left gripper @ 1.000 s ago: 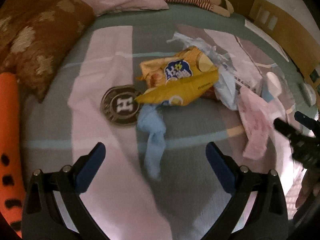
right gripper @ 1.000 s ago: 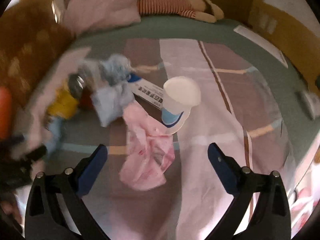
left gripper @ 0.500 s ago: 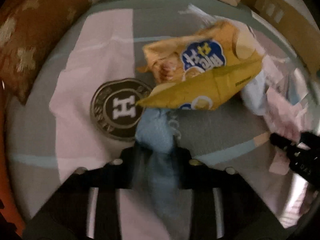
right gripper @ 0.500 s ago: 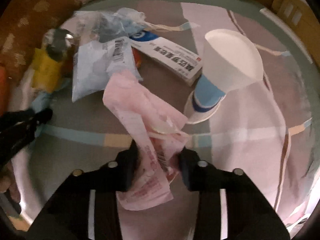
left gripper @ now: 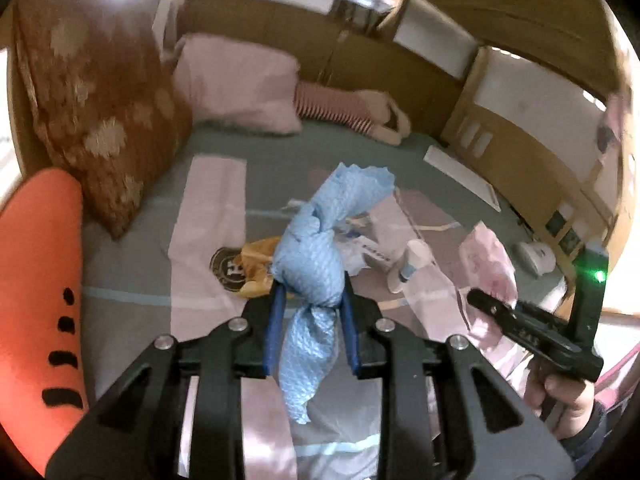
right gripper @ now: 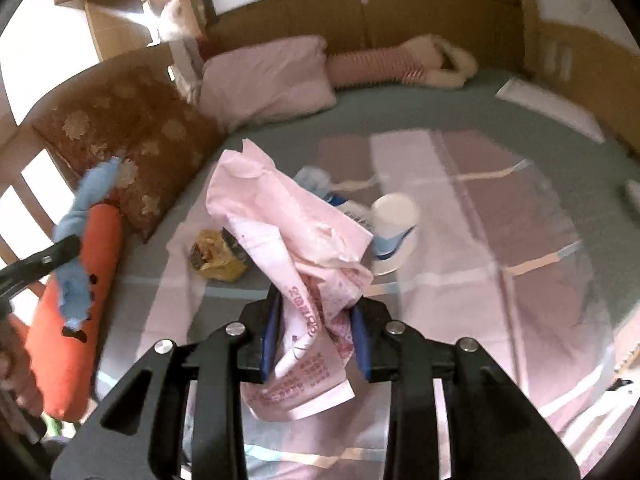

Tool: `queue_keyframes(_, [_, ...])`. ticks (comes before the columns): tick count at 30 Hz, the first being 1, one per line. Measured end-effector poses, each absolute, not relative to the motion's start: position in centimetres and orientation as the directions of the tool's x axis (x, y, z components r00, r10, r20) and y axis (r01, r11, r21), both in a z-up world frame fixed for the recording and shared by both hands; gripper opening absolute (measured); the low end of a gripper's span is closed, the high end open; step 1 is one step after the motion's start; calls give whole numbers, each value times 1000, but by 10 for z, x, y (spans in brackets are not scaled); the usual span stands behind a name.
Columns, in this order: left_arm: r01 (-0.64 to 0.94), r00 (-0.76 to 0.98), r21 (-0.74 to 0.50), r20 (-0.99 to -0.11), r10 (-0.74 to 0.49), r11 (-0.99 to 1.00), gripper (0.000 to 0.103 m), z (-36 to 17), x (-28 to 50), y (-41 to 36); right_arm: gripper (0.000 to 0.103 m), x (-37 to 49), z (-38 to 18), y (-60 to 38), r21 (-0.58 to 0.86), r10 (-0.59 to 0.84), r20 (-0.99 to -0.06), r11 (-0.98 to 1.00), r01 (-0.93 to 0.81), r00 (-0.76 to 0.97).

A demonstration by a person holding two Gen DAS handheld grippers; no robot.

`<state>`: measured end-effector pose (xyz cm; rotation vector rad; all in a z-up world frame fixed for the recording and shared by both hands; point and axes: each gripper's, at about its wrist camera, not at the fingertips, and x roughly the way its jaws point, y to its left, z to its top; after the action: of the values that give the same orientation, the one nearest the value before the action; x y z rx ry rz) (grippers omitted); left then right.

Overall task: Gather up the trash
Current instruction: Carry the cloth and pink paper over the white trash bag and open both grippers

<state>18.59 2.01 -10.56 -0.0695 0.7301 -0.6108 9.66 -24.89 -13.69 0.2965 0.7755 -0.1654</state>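
Note:
My left gripper [left gripper: 310, 300] is shut on a crumpled blue cloth wipe [left gripper: 316, 256], held up above the bed. The jaws of my right gripper [right gripper: 314, 308] are closing on a pink printed plastic wrapper [right gripper: 288, 216] pinched between the pads, also lifted off the sheet. Each wrist view shows the other gripper: the right one [left gripper: 520, 320] with its pink wrapper [left gripper: 488, 256], the left one [right gripper: 60, 252] with its blue wipe [right gripper: 76, 216]. On the bed lie a yellow snack bag [right gripper: 218, 256], a paper cup [right gripper: 394, 216] and a white-blue box [left gripper: 372, 252].
A brown flowered cushion [left gripper: 100, 112], an orange carrot plush [left gripper: 36, 280], a pink pillow [right gripper: 264, 76] and a striped stuffed toy [right gripper: 384, 62] line the bed's far and left sides. Wooden rails [left gripper: 520, 128] stand behind. A white device [left gripper: 536, 256] lies at the right edge.
Both grippers went from wide open to shut, the left on the blue wipe, the right on the pink wrapper. Both then rose and tilted up, lifting their pieces off the bed.

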Motion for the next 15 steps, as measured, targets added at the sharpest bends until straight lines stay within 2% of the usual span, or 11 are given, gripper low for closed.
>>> queue_keyframes(3, [500, 619, -207, -594, -514, 841, 27, -108, 158, 12, 31, 80, -139, -244, 166, -85, -701, 946, 277, 708])
queue_keyframes(15, [482, 572, -206, -663, -484, 852, 27, -145, 167, 5, 31, 86, -141, -225, 139, -62, -704, 965, 223, 707])
